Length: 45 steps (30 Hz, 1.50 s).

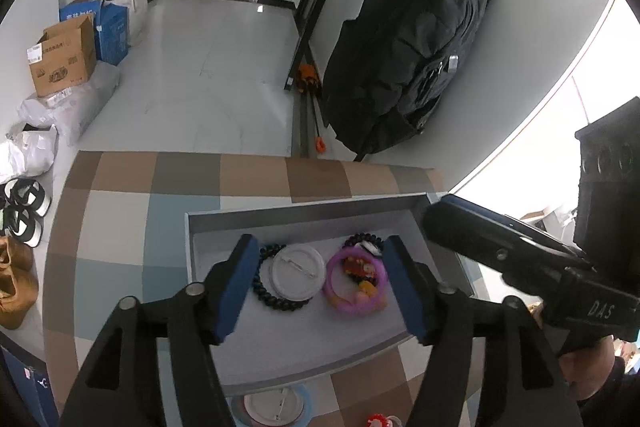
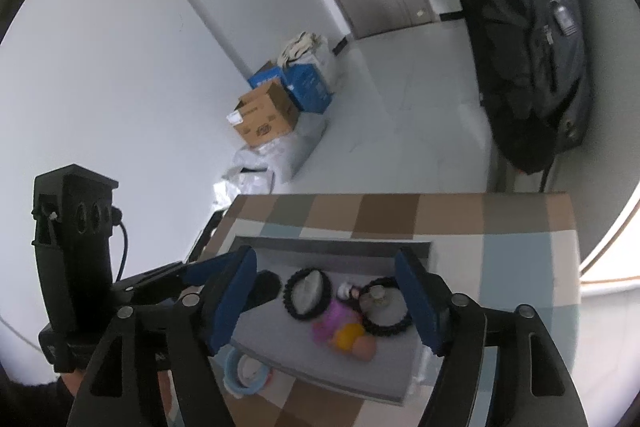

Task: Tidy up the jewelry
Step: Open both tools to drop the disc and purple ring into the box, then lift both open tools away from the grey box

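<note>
A grey tray (image 1: 304, 215) sits on the checkered table. In it lie a black bead bracelet (image 1: 266, 297) around a white round badge (image 1: 298, 277), a pink ring bracelet (image 1: 356, 283) with colourful charms, and another dark bead bracelet (image 1: 366, 239). My left gripper (image 1: 324, 287) is open and empty above the tray. My right gripper (image 2: 332, 301) is open and empty over the same tray (image 2: 280, 355); the black bracelet with its badge (image 2: 307, 291) and the pink bracelet (image 2: 334, 321) lie between its fingers. The right gripper also shows in the left wrist view (image 1: 480, 235) at the tray's right corner.
A blue-rimmed round badge (image 1: 276, 407) and a small red item (image 1: 376, 420) lie on the tablecloth (image 1: 120, 211) in front of the tray. A black backpack (image 1: 404, 51) hangs behind the table. Cardboard boxes (image 1: 64, 61), bags and shoes (image 1: 24, 211) are on the floor at left.
</note>
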{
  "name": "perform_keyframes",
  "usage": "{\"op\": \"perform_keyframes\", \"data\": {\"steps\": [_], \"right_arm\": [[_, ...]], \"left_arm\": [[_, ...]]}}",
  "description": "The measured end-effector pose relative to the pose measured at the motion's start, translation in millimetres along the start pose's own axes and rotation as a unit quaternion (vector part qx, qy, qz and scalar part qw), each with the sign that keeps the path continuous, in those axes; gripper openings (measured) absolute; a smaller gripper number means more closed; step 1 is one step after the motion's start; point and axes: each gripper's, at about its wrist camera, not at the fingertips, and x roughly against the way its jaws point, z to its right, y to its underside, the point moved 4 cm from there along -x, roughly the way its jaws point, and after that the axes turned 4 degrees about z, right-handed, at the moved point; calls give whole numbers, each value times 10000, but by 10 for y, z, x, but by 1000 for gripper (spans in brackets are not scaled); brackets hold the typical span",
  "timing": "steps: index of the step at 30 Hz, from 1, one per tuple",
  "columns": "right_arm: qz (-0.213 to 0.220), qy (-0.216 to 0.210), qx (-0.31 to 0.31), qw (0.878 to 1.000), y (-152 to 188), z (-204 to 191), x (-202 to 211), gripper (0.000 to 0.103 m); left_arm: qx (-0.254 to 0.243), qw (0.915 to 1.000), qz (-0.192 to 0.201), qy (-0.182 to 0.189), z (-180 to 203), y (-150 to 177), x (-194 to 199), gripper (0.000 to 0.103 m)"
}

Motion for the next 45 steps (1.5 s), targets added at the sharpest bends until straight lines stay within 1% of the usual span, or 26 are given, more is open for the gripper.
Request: {"op": "perform_keyframes", "data": {"steps": [3, 8, 10, 14, 19, 20, 23, 24, 25, 27, 33, 36, 38, 41, 45], "right_arm": [[123, 88, -111, 9998, -11, 71, 86, 80], [270, 115, -255, 9992, 5, 120, 223, 84], [348, 130, -239, 9990, 25, 104, 285, 85], [444, 22, -146, 9989, 76, 10, 389, 90], [592, -18, -5, 9982, 157, -114, 525, 95], [611, -35, 45, 9981, 173, -147, 552, 98], [696, 8, 319, 9971, 259, -265, 646, 99], [706, 9, 375, 9968, 288, -295, 663, 101], [711, 32, 417, 9966, 337, -321, 691, 102], [726, 68, 433, 9964, 419, -341, 731, 103], [633, 191, 448, 9968, 652, -394, 804, 103], [591, 178, 436, 9971, 735, -392, 838, 103], [551, 210, 395, 9975, 791, -370, 855, 103], [421, 275, 380, 9980, 879, -347, 847, 103], [243, 342, 336, 9986, 995, -326, 797, 103]], "left_arm": [[-28, 9999, 68, -97, -3, -5, 21, 65], [-67, 9995, 87, -285, 1, 39, 64, 65], [-132, 9994, 78, -302, 23, 67, 96, 65], [-167, 9981, 217, -545, 43, 138, 227, 65], [-35, 9965, 223, -805, 58, 257, 331, 65], [-44, 9962, 228, -838, 64, 273, 349, 65], [-156, 9943, 285, -1015, 108, 334, 426, 66], [-157, 9939, 316, -1049, 111, 357, 456, 68], [-145, 9936, 337, -1073, 104, 379, 489, 76], [-77, 9927, 432, -1122, 93, 439, 562, 81], [19, 9922, 513, -1134, 107, 581, 686, 81], [104, 9911, 762, -1085, 112, 638, 791, 81], [158, 9900, 837, -1128, 96, 672, 820, 81], [161, 9890, 852, -1195, 69, 737, 826, 81], [189, 9882, 753, -1320, 1, 857, 804, 81]]}}
